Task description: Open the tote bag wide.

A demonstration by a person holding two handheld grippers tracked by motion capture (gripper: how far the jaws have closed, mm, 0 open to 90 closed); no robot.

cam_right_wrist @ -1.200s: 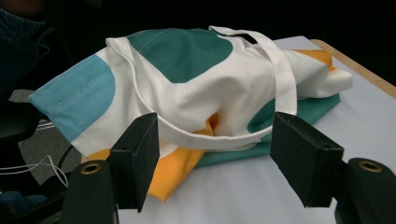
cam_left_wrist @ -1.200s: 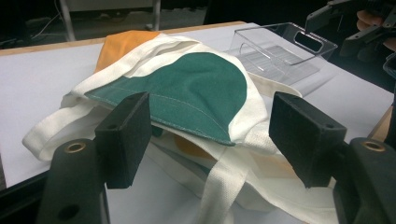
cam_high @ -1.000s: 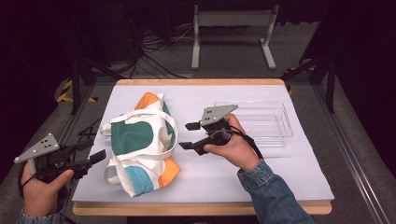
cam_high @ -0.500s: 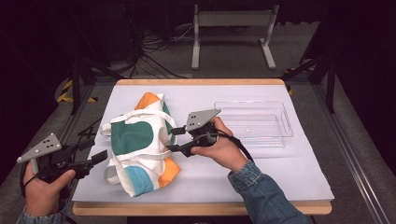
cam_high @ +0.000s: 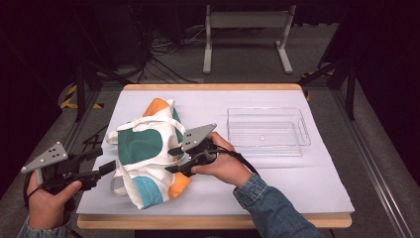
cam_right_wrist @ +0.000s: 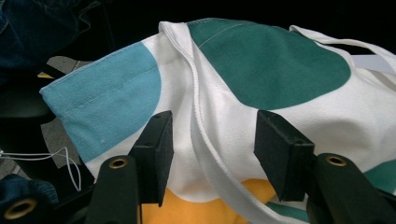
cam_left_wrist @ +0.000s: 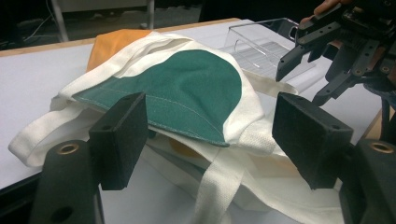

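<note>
A white tote bag (cam_high: 148, 158) with green, orange and blue patches lies crumpled on the table's left half. My right gripper (cam_high: 170, 160) is at the bag's right edge. Its jaws have just been closing. In the right gripper view (cam_right_wrist: 212, 144) they stand apart on either side of a white strap (cam_right_wrist: 201, 126) on the bag (cam_right_wrist: 271, 70), and the pads do not press on it. My left gripper (cam_high: 106, 159) hovers open at the bag's left edge. In the left gripper view (cam_left_wrist: 210, 135) its wide jaws face the bag's green patch (cam_left_wrist: 187, 93), with the right gripper (cam_left_wrist: 299, 86) beyond.
An empty clear plastic tray (cam_high: 265, 148) stands right of the bag, also visible as the tray (cam_left_wrist: 261, 44) behind the bag. White paper (cam_high: 307, 188) covers the wooden table. A metal stand (cam_high: 245, 20) and cables lie on the floor behind.
My right gripper has moved left and slightly down, from beside the tray to the bag's right edge, and its jaws have narrowed. The left hand and the bag have stayed put.
</note>
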